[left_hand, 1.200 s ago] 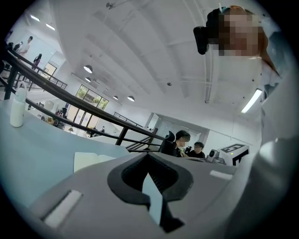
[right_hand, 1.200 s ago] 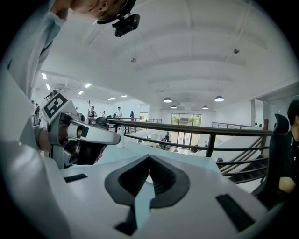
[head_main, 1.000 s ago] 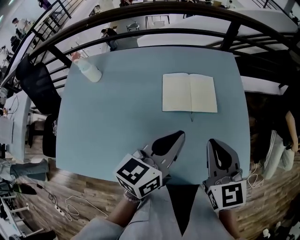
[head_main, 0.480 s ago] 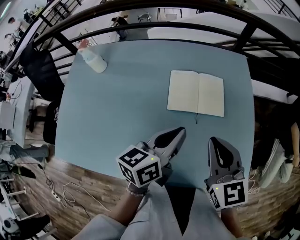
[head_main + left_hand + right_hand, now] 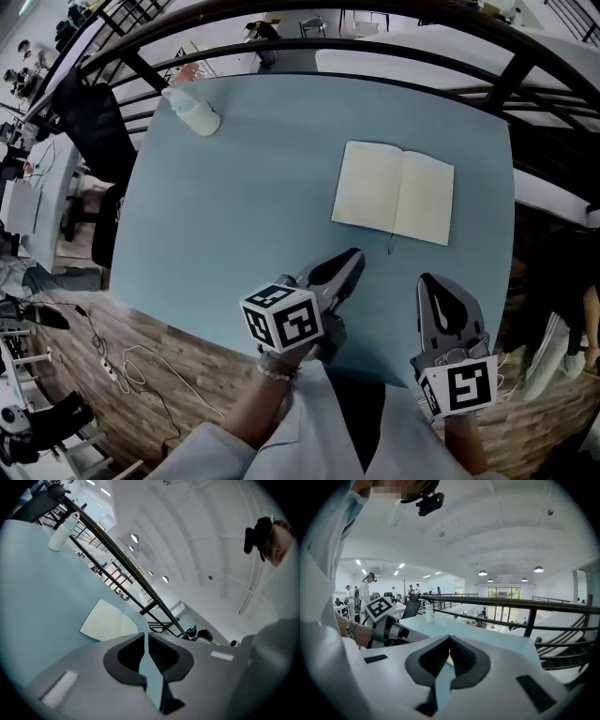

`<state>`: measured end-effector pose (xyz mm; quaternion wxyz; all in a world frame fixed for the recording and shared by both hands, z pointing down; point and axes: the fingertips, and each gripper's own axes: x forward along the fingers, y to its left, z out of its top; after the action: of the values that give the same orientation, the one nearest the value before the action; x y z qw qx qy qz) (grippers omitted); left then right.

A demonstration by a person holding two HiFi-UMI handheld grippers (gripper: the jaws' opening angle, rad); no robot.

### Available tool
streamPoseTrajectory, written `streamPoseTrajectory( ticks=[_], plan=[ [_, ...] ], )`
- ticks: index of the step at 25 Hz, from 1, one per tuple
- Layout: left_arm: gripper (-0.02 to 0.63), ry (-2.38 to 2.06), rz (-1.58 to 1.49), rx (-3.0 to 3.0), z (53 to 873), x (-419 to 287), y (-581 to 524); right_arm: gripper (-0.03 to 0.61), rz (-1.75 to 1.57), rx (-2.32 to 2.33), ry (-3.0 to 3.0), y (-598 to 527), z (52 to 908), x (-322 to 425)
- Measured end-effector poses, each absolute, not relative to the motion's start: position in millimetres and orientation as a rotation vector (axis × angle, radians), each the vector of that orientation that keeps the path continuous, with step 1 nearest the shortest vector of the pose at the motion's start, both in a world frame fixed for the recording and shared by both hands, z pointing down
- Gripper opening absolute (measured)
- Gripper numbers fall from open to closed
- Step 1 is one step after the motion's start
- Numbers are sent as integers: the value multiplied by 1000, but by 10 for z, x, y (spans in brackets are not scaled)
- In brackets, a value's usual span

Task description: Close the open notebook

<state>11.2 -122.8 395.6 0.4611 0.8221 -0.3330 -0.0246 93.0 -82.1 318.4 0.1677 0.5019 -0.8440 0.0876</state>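
Observation:
The open notebook lies flat on the light blue table, cream pages up, right of the middle. In the left gripper view the notebook shows just beyond the jaws. My left gripper hovers near the table's front edge, short of the notebook, its jaws shut and empty. My right gripper stands beside it on the right, also shut with nothing between its jaws. The left gripper with its marker cube appears at the left of the right gripper view.
A white bottle stands at the table's far left corner; the same bottle shows in the left gripper view. A dark railing runs behind the table. A black chair stands at the left, with cables on the wooden floor.
My left gripper has rolled and sunk a little, its marker cube now turned more upright. The right gripper has shifted slightly. The notebook lies open as before.

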Motion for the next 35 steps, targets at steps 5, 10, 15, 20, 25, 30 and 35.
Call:
streamPoseTrajectory(
  ticks=[5,10,15,20,25,30,35],
  plan=[
    [8,-839,-101,1919,4149,173,-1341,2,267,1416,-2400,-866,3236,1090],
    [11,-894,-125,1869,4258,214,-1471,2,286,1403,-2400,-905,3272,1212],
    [55,-874,-151,1807,4420,262,-1583,2,298,1387,-2402,-1003,3322,1257],
    [117,-857,-159,1728,4626,357,-1680,2,314,1378,-2404,-1079,3383,1326],
    [137,-877,-183,1613,4870,329,-1758,2,335,1383,-2396,-1157,3463,1378],
    [146,-872,-230,1497,5092,295,-1842,2,350,1387,-2388,-1225,3532,1419],
    [147,-871,-233,1425,5269,268,-1865,2,364,1387,-2377,-1245,3580,1436]
  ],
)
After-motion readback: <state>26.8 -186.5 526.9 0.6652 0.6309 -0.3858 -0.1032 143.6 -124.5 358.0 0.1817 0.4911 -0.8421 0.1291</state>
